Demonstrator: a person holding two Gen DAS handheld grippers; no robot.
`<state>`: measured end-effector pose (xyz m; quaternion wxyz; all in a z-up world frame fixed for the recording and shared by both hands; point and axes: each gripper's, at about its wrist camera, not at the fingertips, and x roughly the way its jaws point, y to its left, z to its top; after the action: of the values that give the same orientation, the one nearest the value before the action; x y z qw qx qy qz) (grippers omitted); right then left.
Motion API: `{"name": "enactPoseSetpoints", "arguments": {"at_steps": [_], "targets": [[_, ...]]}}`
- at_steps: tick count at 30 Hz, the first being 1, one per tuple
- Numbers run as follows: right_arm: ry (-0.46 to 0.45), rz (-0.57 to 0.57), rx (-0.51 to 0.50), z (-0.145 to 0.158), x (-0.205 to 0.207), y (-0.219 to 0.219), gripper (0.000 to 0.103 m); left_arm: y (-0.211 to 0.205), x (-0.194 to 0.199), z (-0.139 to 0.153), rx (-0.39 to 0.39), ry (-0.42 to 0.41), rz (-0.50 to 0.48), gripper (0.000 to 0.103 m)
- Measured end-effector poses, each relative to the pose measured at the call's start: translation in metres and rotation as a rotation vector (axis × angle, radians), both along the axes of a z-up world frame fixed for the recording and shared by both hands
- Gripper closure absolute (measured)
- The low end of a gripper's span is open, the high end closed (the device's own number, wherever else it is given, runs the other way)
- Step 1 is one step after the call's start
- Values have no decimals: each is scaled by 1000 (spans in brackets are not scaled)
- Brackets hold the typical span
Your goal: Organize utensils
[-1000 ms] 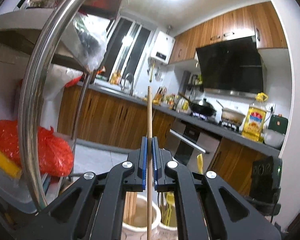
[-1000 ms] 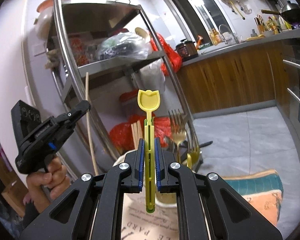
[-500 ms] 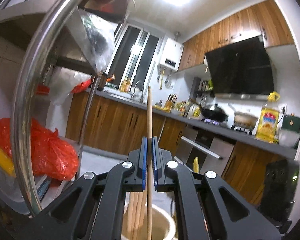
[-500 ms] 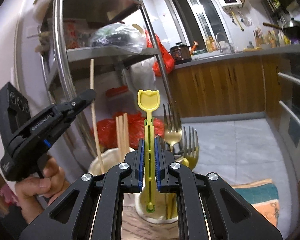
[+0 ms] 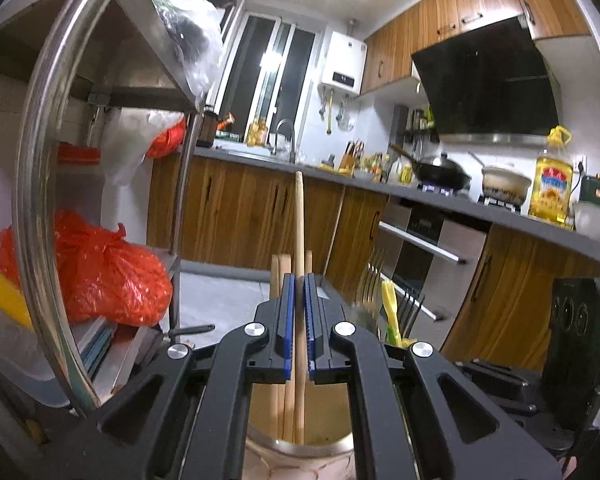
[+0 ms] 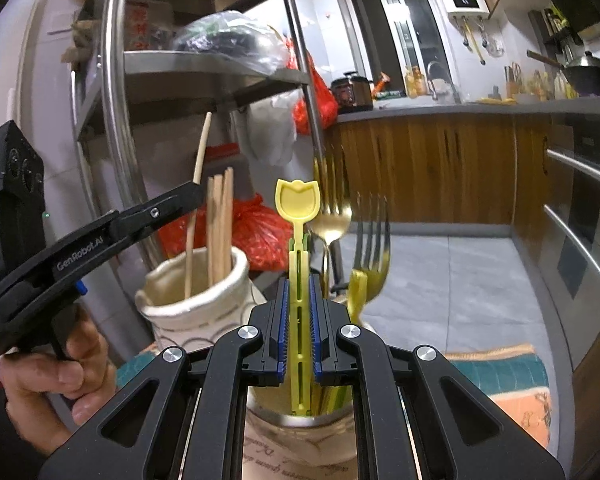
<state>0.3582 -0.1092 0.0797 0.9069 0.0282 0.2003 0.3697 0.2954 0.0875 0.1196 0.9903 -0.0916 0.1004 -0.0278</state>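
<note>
Chopstick (image 5: 299,216): upright, clamped between the blue pads of the left tongs (image 5: 299,320); lower end inside the white jar (image 6: 196,300), beside three other chopsticks (image 6: 219,224).
Left tongs: closed on the chopstick; seen from the right camera at 9 o'clock, reaching over the white jar, held by a hand (image 6: 56,376).
Yellow spoon (image 6: 298,216): upright, tulip-shaped end at 12 o'clock, clamped in the right tongs (image 6: 299,344); lower end inside the second jar (image 6: 300,420).
Right tongs: closed on the yellow spoon's handle.
Forks (image 6: 370,248): stand tines-up in the second jar, at 1 o'clock from the spoon.
White jar: at 10 o'clock from the second jar, just beside it.
Rack (image 5: 32,184): steel, at 9 o'clock, holding a red bag (image 5: 100,272).
</note>
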Motion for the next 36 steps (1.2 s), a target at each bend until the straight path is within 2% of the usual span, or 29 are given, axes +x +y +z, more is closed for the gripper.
{"name": "enactPoseSetpoints", "arguments": {"at_steps": [8, 16, 18, 19, 20, 22, 30, 34, 36], "targets": [[47, -17, -36, -7, 1, -1, 93, -13, 0, -11, 42, 72, -15, 98], [21, -17, -44, -1, -8, -8, 92, -14, 0, -13, 56, 101, -11, 96], [15, -19, -33, 2, -10, -12, 88, -13, 1, -13, 49, 105, -14, 95], [10, -21, -24, 5, -12, -15, 88, -12, 0, -12, 45, 103, -13, 89], [7, -20, -19, 7, -13, -16, 87, -11, -1, -11, 40, 98, -13, 77], [-5, -23, -4, 12, -16, -22, 84, -11, -5, -8, 40, 82, -9, 59], [-38, -18, 32, 26, -25, -35, 78, -9, -27, 3, 45, 34, -4, 43], [-40, -12, 42, 27, -29, -40, 75, -7, -43, 5, 50, 26, -3, 33], [-42, -9, 45, 28, -32, -43, 71, -6, -53, 5, 51, 23, 0, 25]]}}
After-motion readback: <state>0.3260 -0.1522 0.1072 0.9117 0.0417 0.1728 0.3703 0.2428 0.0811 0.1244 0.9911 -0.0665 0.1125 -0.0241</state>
